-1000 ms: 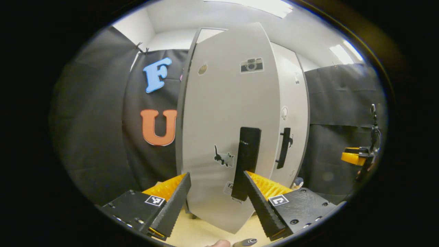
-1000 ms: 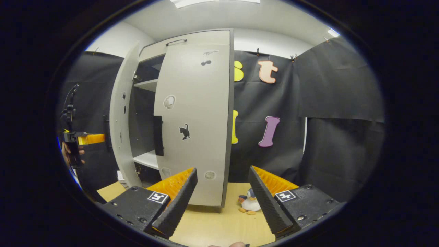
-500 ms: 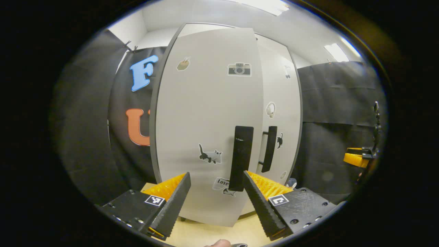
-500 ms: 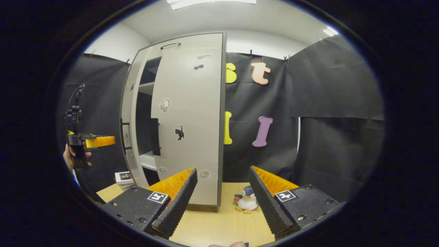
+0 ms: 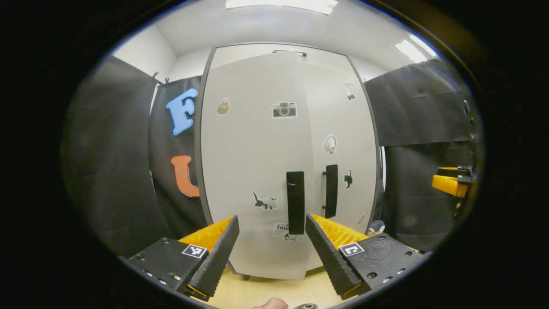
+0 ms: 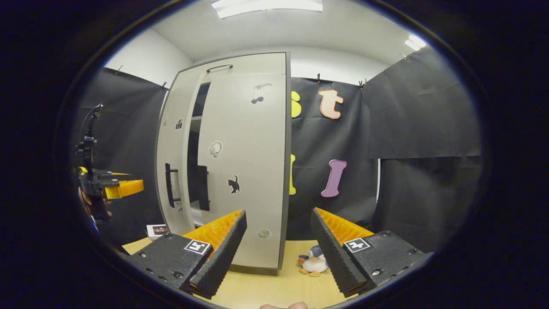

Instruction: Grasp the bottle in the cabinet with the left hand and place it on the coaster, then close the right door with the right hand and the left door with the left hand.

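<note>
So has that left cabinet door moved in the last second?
Yes. In the right gripper view the left door has swung toward the right door; the dark gap between them is narrower, though not yet shut.

Left door swung from half open to almost flush with the right door, its handle now just beside the right handle, dark gap into the cabinet narrowed to a slit, shelves hidden

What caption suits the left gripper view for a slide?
Open left tool facing the grey cabinet, its two sticker-covered doors nearly flush, black handles side by side.
</note>
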Motion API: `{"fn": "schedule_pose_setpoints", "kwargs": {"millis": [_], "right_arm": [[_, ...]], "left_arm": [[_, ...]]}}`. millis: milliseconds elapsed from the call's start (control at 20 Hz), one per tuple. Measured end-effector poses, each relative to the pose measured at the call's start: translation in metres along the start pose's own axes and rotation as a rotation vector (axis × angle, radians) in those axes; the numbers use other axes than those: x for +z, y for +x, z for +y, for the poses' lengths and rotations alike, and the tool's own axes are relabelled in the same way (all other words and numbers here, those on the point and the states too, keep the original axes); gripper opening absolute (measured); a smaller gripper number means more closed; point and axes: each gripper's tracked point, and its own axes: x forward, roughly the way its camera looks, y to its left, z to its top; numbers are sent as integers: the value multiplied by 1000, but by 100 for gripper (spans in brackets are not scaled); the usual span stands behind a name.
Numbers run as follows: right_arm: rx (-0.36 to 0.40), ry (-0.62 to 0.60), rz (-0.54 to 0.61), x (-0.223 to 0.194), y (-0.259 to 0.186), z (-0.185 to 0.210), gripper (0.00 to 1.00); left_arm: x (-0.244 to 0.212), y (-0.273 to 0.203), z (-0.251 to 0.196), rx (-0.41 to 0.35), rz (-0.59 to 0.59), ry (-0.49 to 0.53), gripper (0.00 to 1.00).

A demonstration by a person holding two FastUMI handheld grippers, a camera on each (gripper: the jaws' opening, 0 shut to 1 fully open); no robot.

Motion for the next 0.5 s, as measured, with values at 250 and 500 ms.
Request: {"fn": "schedule_pose_setpoints", "kwargs": {"millis": [250, 500], "right_arm": [[7, -18, -90, 23, -1, 14, 99], [-25, -7, -146, 43, -4, 7, 99]], "left_arm": [[17, -22, 6, 66, -48, 5, 98], [43, -46, 15, 97, -103, -27, 97]]}}
